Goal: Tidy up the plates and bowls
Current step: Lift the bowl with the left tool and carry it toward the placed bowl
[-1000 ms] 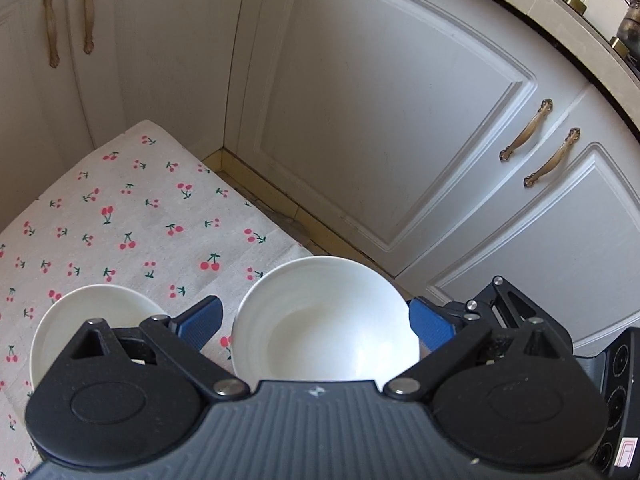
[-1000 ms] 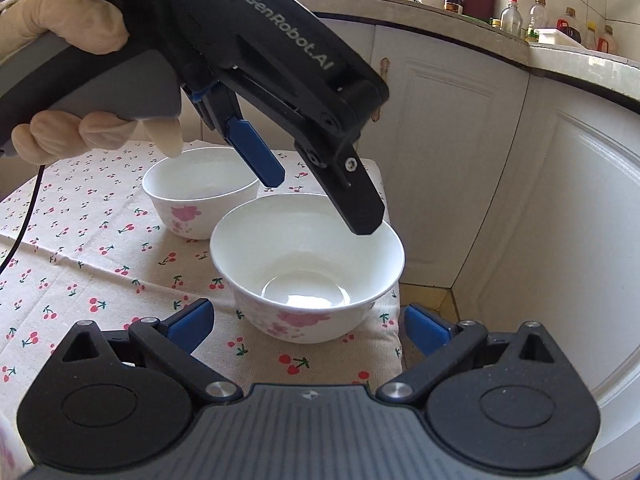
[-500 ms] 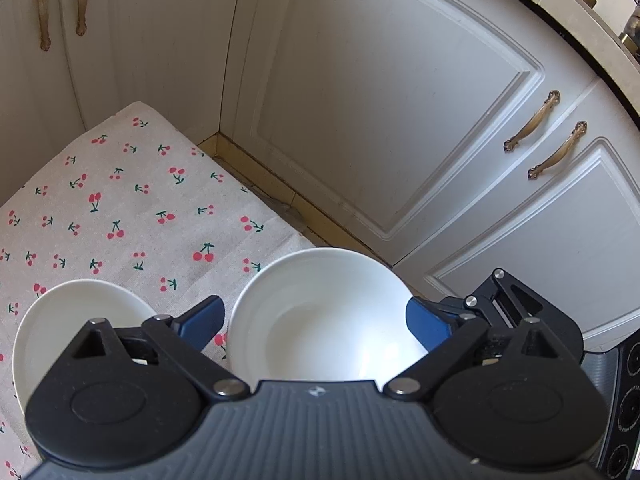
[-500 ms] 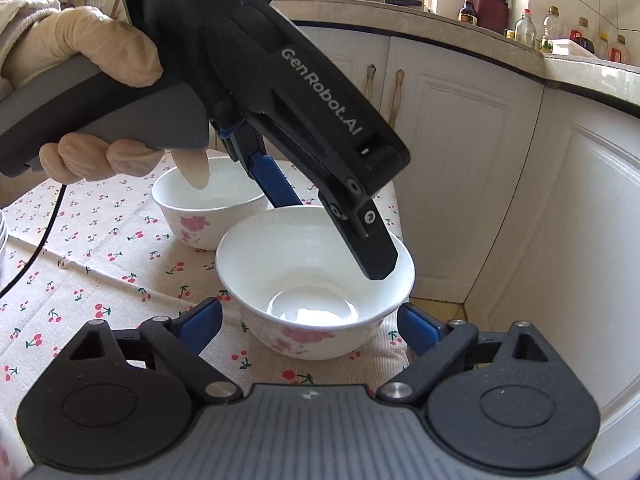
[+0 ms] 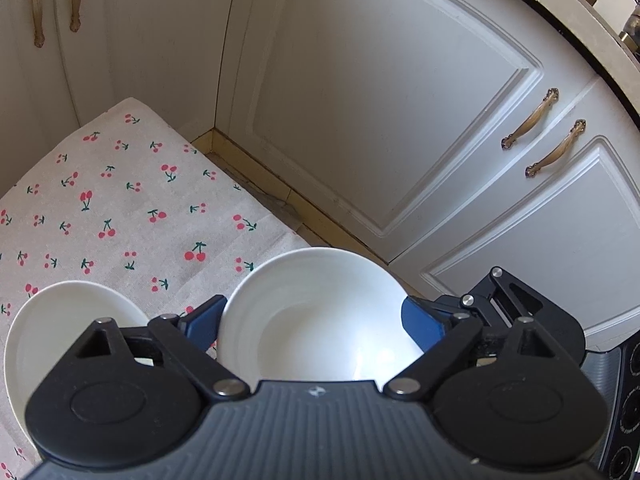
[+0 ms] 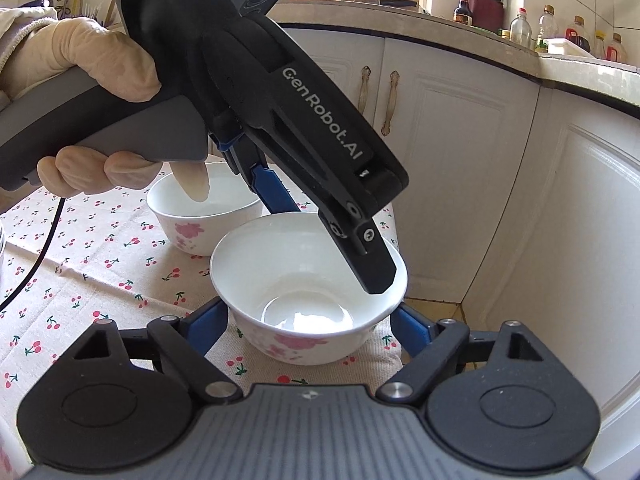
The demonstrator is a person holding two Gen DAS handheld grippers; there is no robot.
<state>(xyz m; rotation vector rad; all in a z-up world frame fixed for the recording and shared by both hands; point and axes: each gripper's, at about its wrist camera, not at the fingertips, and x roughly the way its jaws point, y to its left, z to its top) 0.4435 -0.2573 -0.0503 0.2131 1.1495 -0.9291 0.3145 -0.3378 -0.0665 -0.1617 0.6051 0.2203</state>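
Note:
A white bowl with pink flowers (image 6: 308, 280) stands at the corner of the cherry-print tablecloth (image 6: 80, 280). My right gripper (image 6: 308, 324) has its blue pads on either side of the bowl's lower wall, and its jaws are closing. My left gripper (image 6: 328, 242) comes down from above, held by a gloved hand (image 6: 80, 60). In the left wrist view its pads flank the same bowl (image 5: 320, 320), the left gripper (image 5: 312, 320) also closing. No frame shows firm pressing. A second flowered bowl (image 6: 204, 216) stands behind, also seen as the bowl (image 5: 60, 332) at the left.
White cabinet doors (image 5: 380, 100) with brass handles stand close behind the table corner, across a narrow strip of floor (image 5: 256, 184). A black cable (image 6: 36, 256) hangs over the cloth. Bottles and a knife holder line the countertop (image 6: 560, 36). One of the right gripper's fingers (image 5: 496, 300) shows beside the bowl.
Both pairs of jaws have narrowed around the near bowl. The left gripper has come down so that its fingers now reach the bowl's rim. The bowl has stayed on the cloth.

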